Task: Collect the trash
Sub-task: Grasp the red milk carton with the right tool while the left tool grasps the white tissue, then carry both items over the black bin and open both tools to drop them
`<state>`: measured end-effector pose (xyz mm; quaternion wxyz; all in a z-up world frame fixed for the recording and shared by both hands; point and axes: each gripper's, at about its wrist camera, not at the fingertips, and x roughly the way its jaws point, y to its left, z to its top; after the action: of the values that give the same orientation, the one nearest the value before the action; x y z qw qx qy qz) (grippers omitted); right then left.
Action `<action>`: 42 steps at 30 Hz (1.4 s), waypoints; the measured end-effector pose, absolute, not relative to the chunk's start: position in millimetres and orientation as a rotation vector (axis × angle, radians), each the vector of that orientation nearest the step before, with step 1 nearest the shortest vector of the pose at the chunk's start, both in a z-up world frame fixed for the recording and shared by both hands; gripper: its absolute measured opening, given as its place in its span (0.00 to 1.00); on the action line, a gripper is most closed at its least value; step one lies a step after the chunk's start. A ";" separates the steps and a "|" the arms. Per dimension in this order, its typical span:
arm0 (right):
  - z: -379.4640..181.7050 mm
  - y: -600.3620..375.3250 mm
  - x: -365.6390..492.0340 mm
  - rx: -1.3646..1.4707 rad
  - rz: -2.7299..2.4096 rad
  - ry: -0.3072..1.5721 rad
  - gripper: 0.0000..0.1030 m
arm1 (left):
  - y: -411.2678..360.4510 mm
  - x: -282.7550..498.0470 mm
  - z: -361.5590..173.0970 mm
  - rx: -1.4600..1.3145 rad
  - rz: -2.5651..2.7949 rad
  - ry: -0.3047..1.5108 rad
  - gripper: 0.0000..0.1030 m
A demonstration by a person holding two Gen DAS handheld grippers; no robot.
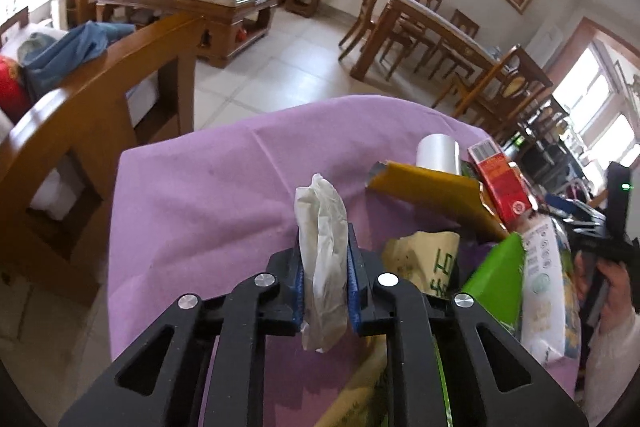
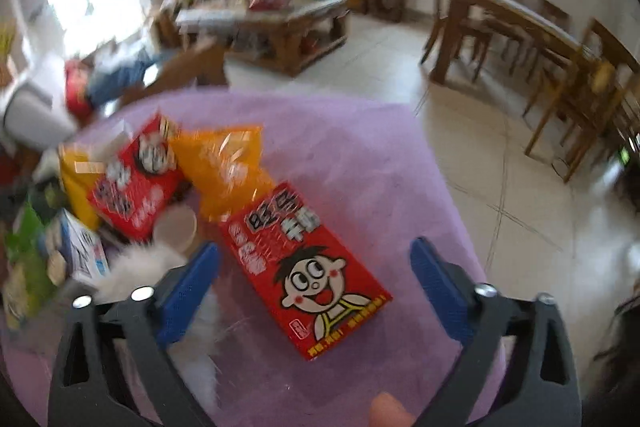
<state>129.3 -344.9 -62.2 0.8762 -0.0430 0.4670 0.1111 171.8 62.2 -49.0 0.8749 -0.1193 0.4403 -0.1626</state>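
The left gripper is pinching a crumpled white tissue between its blue fingers, holding it lifted above the purple-covered table. So one scrap is in hand, but it is not yet put anywhere; no bin or bag is showing in either view, so I cannot tell where it is headed.

The right gripper is hanging over the table with its fingers spread wide and gripping nothing. A red milk carton with a cartoon boy's face is lying flat on the cloth between and just beyond them, looking like the likely next pick. That view is blurred, so fine detail is hard to read.

Beyond that, most of the trash is sitting uncollected. In the right view a second red carton, an orange wrapper, a paper cup on its side and some white fluff are crowding together, some overlapping. In the left view a yellow packet, a green package, a crumpled paper bag with green lettering and a white roll are heaped at the table's right side.

Judging by this, the job is only in its early part: one piece gripped, nearly everything else left on the table.
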 end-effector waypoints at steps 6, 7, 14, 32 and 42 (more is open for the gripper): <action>-71.0 -342.0 133.1 -0.091 0.201 0.993 0.49 | 63.8 160.2 -46.9 -0.255 -0.368 0.893 0.12; -68.0 -347.0 129.8 -0.056 0.199 0.980 0.49 | 64.2 157.5 -46.9 -0.255 -0.372 0.890 0.12; -38.0 -370.0 93.6 0.196 0.233 0.846 0.49 | 75.8 146.2 -47.6 -0.264 -0.374 0.889 0.11; -0.9 -395.4 -26.4 0.589 0.449 0.708 0.49 | 10.3 57.9 44.1 -0.246 -0.623 0.698 0.11; 18.8 -498.8 -117.9 0.565 0.155 0.593 0.49 | -156.3 17.0 49.5 -0.200 -0.941 0.739 0.11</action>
<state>-117.9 -498.8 18.8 0.9143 0.2746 0.2882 0.0753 17.0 -156.3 49.5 0.8217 -0.0938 0.3474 -0.4420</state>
